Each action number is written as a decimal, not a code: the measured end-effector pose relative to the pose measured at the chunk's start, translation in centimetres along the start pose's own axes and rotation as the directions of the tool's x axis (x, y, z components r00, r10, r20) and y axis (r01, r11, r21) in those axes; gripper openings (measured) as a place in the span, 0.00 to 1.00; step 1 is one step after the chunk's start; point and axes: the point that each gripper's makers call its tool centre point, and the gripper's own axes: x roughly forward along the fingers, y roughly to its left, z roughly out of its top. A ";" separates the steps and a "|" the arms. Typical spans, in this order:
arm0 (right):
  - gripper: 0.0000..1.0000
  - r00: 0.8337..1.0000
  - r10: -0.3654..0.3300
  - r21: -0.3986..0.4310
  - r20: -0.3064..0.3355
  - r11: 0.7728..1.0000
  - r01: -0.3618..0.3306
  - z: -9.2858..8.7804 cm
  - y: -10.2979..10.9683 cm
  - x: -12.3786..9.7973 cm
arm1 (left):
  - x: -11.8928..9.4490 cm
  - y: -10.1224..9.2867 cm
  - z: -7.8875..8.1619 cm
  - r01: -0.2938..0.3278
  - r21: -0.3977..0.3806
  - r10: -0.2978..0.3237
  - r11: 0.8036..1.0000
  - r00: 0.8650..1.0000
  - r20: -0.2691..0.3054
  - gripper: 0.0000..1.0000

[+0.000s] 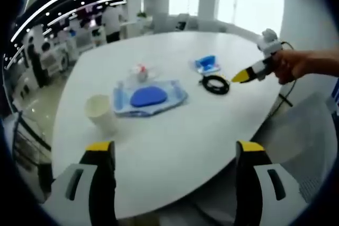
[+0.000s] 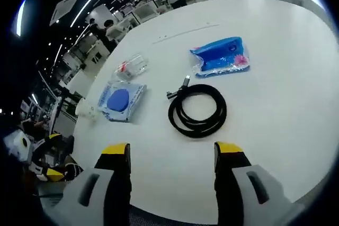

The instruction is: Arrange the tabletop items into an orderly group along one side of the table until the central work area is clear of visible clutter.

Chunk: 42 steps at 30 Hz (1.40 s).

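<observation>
one coiled cable (image 2: pixel 197 110), plug toward pouch (image 2: pixel 220 55)

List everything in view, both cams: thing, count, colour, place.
Table: 1, white, rounded, under all items.
Coiled cable: 1, black, just ahead of the right gripper.
Blue packet: 1, blue with a pink mark, beyond the cable.
Flat pouch with blue oval: 1, blue, mid-table.
Clear wrapper: 1, transparent with red bits, beyond the pouch.
Paper cup: 1, white, upright, beside the pouch.
People at desks: several, background.
Left gripper: 1, yellow-tipped jaws, open, above the table's near edge.
Right gripper: 1, yellow-tipped, open, pointing at the cable.
Hand: 1, holding the right gripper.
</observation>
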 end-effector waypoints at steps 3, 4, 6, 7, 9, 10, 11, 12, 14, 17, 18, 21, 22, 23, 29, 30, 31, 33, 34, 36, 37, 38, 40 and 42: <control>0.66 1.000 0.009 0.006 0.009 1.000 -0.009 -0.2 0.3 -0.3 | 0.0 0.0 0.0 -0.001 0.003 0.001 1.000 1.000 0.001 0.91; 0.66 1.000 0.009 0.009 0.011 1.000 -0.009 -0.3 0.2 -0.4 | 0.0 0.0 0.0 0.000 0.003 0.000 1.000 1.000 0.001 0.91; 0.66 1.000 0.010 0.021 0.013 1.000 -0.011 -0.6 0.3 -0.6 | 0.0 0.0 0.0 0.001 0.003 -0.001 1.000 1.000 0.002 0.91; 0.66 1.000 0.011 0.024 0.014 1.000 -0.011 -0.7 0.3 -0.7 | 0.0 -0.1 0.1 0.001 0.005 -0.001 1.000 1.000 0.003 0.91; 0.66 1.000 0.009 0.034 0.017 0.999 -0.009 -1.0 0.4 -0.9 | 0.0 -0.1 0.0 0.004 0.007 -0.004 1.000 1.000 0.002 0.91; 0.66 1.000 0.007 0.040 0.017 0.999 -0.007 -1.1 0.4 -1.1 | 0.0 -0.2 0.0 0.006 0.012 -0.006 1.000 1.000 0.001 0.91; 0.66 1.000 0.005 0.043 0.019 0.999 -0.006 -1.2 0.4 -1.2 | 0.1 -0.2 0.0 0.007 0.015 -0.007 1.000 1.000 0.000 0.91; 0.66 1.000 0.004 0.045 0.021 0.999 -0.005 -1.1 0.3 -1.2 | 0.1 -0.3 0.0 0.008 0.017 -0.008 1.000 1.000 -0.001 0.91; 0.66 1.000 -0.001 0.051 0.022 0.999 0.000 -1.3 0.2 -1.4 | 0.1 -0.3 0.0 0.010 0.020 -0.010 1.000 1.000 -0.001 0.91; 0.66 1.000 -0.008 0.059 0.027 0.998 0.007 -1.4 -0.3 -1.8 | 0.1 -0.4 0.1 0.013 0.022 -0.013 1.000 1.000 0.001 0.91; 0.66 1.000 -0.010 0.061 0.030 0.998 0.008 -1.4 -0.3 -1.9 | 0.0 -0.4 0.1 0.013 0.021 -0.013 1.000 1.000 0.004 0.91; 0.66 0.999 -0.016 0.068 0.033 0.998 0.013 -1.5 -0.5 -2.2 | 0.0 -0.4 0.2 0.018 0.017 -0.018 1.000 1.000 0.010 0.91; 0.66 0.999 -0.016 0.070 0.036 0.997 0.013 -1.6 -0.6 -2.3 | 0.0 -0.4 0.2 0.017 0.018 -0.018 1.000 1.000 0.011 0.91; 0.66 0.999 -0.015 0.071 0.036 0.997 0.012 -1.6 -0.6 -2.3 | 0.0 -0.4 0.2 0.017 0.019 -0.017 1.000 1.000 0.011 0.91; 0.66 0.999 -0.011 0.075 0.046 0.997 0.007 -1.9 -0.5 -2.9 | 0.0 -0.5 0.2 0.016 0.024 -0.016 1.000 1.000 0.011 0.91; 0.66 0.999 -0.007 0.077 0.049 0.997 0.004 -1.9 -0.5 -2.9 | 0.0 -0.5 0.2 0.016 0.024 -0.016 1.000 1.000 0.012 0.91; 0.66 0.999 -0.005 0.076 0.050 0.997 0.001 -2.1 -0.3 -3.1 | 0.0 -0.5 0.2 0.016 0.023 -0.016 1.000 1.000 0.012 0.91; 0.66 0.999 -0.001 0.074 0.049 0.997 -0.003 -2.3 -0.1 -3.3 | 0.0 -0.5 0.2 0.015 0.026 -0.015 1.000 1.000 0.010 0.91; 0.66 0.999 0.000 0.075 0.048 0.997 -0.004 -2.4 -0.1 -3.3 | 0.0 -0.5 0.2 0.015 0.026 -0.016 1.000 1.000 0.010 0.91; 0.66 0.999 0.002 0.080 0.049 0.997 -0.006 -2.7 -0.1 -3.5 | 0.0 -0.5 0.2 0.016 0.027 -0.017 1.000 1.000 0.009 0.91; 0.66 0.999 0.002 0.083 0.048 0.997 -0.006 -2.8 -0.1 -3.5 | 0.0 -0.6 0.2 0.017 0.028 -0.017 0.999 1.000 0.008 0.91; 0.66 0.999 0.001 0.087 0.046 0.996 -0.005 -3.0 0.0 -3.7 | 0.0 -0.6 0.1 0.017 0.028 -0.017 0.999 1.000 0.007 0.91; 0.66 0.999 -0.001 0.091 0.046 0.996 -0.003 -3.3 0.0 -3.8 | 0.0 -0.5 0.2 0.016 0.029 -0.017 0.999 1.000 0.007 0.91; 0.66 0.999 -0.002 0.096 0.047 0.995 -0.003 -3.5 0.1 -4.1 | 0.0 -0.5 0.1 0.016 0.029 -0.016 0.999 1.000 0.006 0.91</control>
